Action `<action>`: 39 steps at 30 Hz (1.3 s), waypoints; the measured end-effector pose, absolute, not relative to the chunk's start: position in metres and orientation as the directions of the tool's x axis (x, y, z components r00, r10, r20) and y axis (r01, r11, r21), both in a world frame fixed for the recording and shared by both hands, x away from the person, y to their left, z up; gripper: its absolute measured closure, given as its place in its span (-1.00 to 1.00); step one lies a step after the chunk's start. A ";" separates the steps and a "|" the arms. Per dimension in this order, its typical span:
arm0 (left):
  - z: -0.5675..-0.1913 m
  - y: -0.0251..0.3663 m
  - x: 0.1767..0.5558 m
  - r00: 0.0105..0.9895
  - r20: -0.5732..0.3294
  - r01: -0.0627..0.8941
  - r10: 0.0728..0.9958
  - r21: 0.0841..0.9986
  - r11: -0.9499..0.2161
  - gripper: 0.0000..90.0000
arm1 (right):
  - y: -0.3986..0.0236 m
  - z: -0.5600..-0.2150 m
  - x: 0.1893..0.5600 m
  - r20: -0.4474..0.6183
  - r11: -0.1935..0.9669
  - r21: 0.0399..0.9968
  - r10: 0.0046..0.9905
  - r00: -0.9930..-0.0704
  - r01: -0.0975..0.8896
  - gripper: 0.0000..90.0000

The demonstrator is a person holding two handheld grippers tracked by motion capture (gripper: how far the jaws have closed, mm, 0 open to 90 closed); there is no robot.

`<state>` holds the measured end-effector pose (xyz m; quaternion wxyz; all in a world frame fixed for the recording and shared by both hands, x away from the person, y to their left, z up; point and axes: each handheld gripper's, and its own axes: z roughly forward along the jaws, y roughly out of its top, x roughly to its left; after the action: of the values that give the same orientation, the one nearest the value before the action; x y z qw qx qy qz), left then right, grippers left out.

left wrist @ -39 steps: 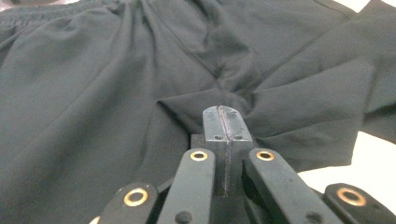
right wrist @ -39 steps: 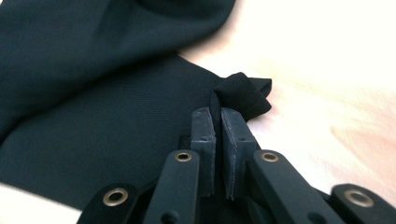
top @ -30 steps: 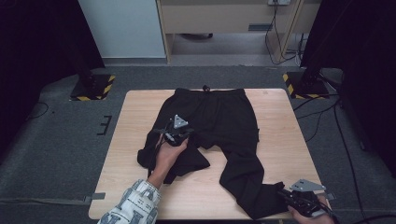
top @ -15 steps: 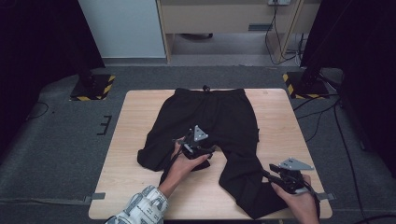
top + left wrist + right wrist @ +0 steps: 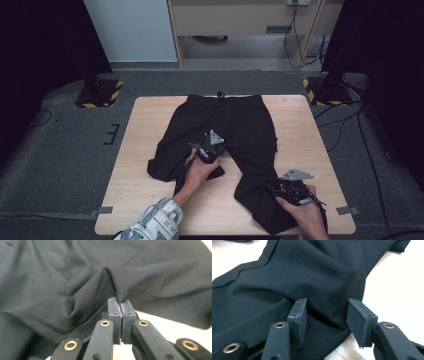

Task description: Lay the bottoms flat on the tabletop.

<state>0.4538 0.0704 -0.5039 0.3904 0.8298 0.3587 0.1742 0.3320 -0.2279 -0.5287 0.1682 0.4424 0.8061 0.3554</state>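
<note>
Right gripper [image 5: 289, 191]: near table edge, over the lower part of the trousers' right leg; jaws apart, cloth lying between and under them, not pinched.
Right gripper view: pads [image 5: 298, 315] open either side of a fold of trousers [image 5: 312, 277]; pale table [image 5: 397, 285] beside the leg.
Left gripper [image 5: 207, 150]: mid-table at the crotch, where the legs part; jaws together, clamped on a raised pinch of cloth.
Left gripper view: fingertips [image 5: 115, 306] closed with a ridge of trousers [image 5: 75, 277] rising from them; a strip of table [image 5: 162, 322] under the cloth's edge.
Trousers [image 5: 235, 125]: black, spread on the table [image 5: 140, 130], waistband at the far edge, left leg bunched and folded short, right leg reaching the near edge.
Sleeve [image 5: 155, 222]: patterned, on the left forearm.
Around: grey floor; striped stand bases [image 5: 100, 92] at both far corners; cables [image 5: 350, 120] at right; wooden cabinet [image 5: 245, 20] beyond.
</note>
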 end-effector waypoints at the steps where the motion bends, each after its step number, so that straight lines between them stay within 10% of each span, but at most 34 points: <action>1: -0.498 0.074 0.453 0.676 -0.003 0.458 0.737 0.785 -0.417 0.96 | -0.228 -0.529 0.331 0.037 0.364 0.720 0.829 -0.558 0.590 0.11; 16: -0.494 0.096 0.454 0.679 0.009 0.472 0.734 0.760 -0.446 0.93 | -0.237 -0.519 0.312 0.051 0.414 0.714 0.774 -0.631 0.565 -0.04; 22: -0.498 0.101 0.453 0.681 0.008 0.484 0.732 0.746 -0.459 0.93 | -0.255 -0.497 0.320 0.058 0.339 0.770 0.807 -0.588 0.541 0.19; 39: -0.504 0.096 0.439 0.705 -0.005 0.478 0.709 0.742 -0.470 0.89 | -0.239 -0.514 0.429 -0.033 0.379 0.654 0.879 -0.476 0.655 0.55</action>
<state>0.4390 0.0964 -0.5038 0.3758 0.8433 0.3521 0.1537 0.4291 -0.2391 -0.5138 0.1921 0.4746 0.8078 0.2920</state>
